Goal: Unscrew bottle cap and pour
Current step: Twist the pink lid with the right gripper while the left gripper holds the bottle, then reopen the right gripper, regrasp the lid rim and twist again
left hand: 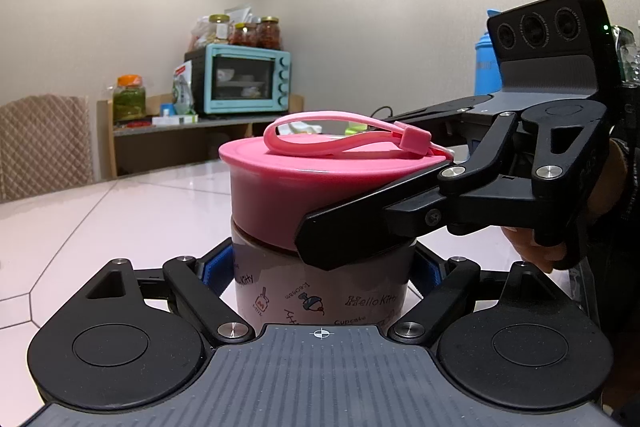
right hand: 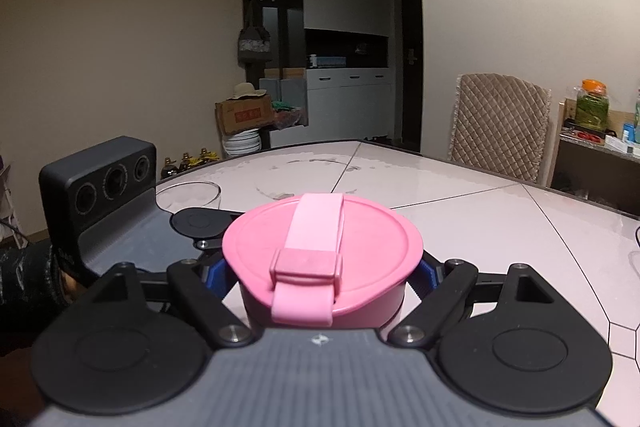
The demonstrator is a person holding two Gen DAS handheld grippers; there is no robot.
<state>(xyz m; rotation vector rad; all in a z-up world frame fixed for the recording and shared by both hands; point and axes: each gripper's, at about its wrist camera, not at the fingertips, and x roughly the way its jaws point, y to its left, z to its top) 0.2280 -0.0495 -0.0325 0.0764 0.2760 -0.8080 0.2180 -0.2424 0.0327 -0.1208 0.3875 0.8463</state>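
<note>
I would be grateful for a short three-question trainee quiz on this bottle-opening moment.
1. True or false: the left gripper clamps the bottle body below the pink cap.
2. What does the right gripper grip? A) the glass B) the pink cap C) the chair
3. Fill in: the cap's pink ____ lies looped on top.

Key: 1 true; 2 B; 3 strap.
</note>
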